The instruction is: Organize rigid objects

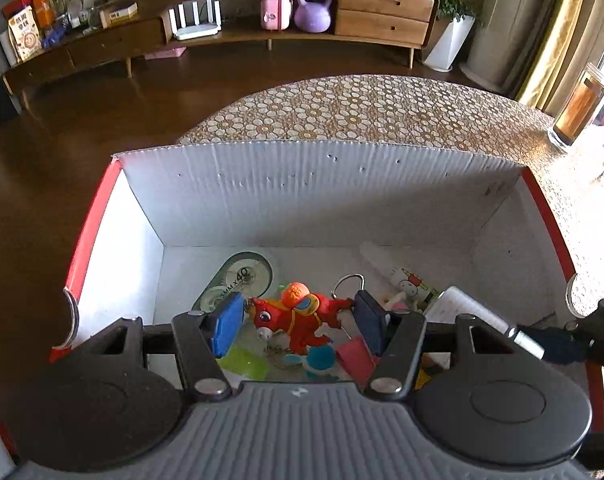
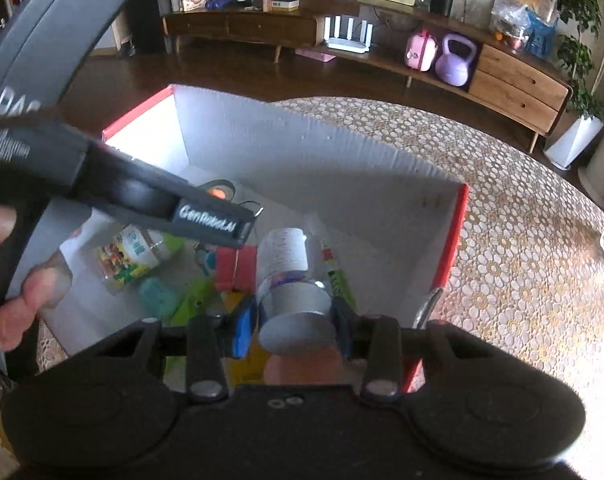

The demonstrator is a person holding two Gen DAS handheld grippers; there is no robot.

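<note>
A white cardboard box (image 1: 318, 192) with red outer sides stands on the patterned table; it also shows in the right wrist view (image 2: 302, 152). My left gripper (image 1: 297, 320) is above the box, its blue pads shut on a red toy horse (image 1: 297, 320) with an orange ball on its back. My right gripper (image 2: 295, 324) is shut on a white cylindrical bottle (image 2: 291, 280) with a silver band, held over the box's near right corner. The left gripper's black body (image 2: 141, 196) crosses the right wrist view.
Inside the box lie a tape dispenser (image 1: 237, 280), a red block (image 2: 235, 268), green and teal toys (image 2: 173, 296), a small jar (image 2: 133, 252) and a tube (image 1: 410, 284). A glass tumbler (image 1: 578, 112) stands at the table's far right. A wooden sideboard (image 1: 261, 28) lines the wall.
</note>
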